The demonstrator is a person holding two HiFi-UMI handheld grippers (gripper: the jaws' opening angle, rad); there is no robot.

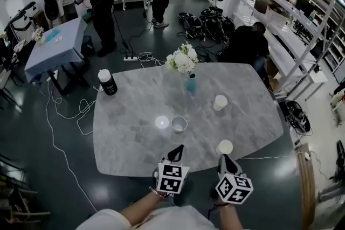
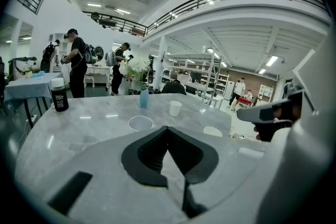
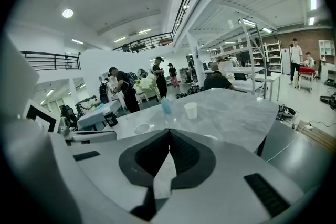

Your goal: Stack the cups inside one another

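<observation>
The big marble tabletop [image 1: 129,153] fills most of the head view, and as far as I can tell the stacking hasn't started. Both tools sit at its near edge. The left hand-held gripper [image 1: 177,152] is clenched with nothing in it. The right hand-held gripper [image 1: 222,160] is clenched and empty too (each one's own view shows the jaws meeting at the tip).

Further out there's a vase of white flowers [image 1: 186,64] at the far middle and a black bottle [image 1: 108,82] at the far left. Neither looks like part of the job.

The three cups all stand apart:
- The far cup [image 1: 220,102] is to the right of the vase.
- The middle cup [image 1: 179,124] stands open side up, just beyond the left hand-held gripper.
- The near cup [image 1: 225,147] is at the near edge, just past the right hand-held gripper's tip.

None is inside another, so every nesting step is left. My guess is the jaws need to open first, probably for the near cup.
</observation>
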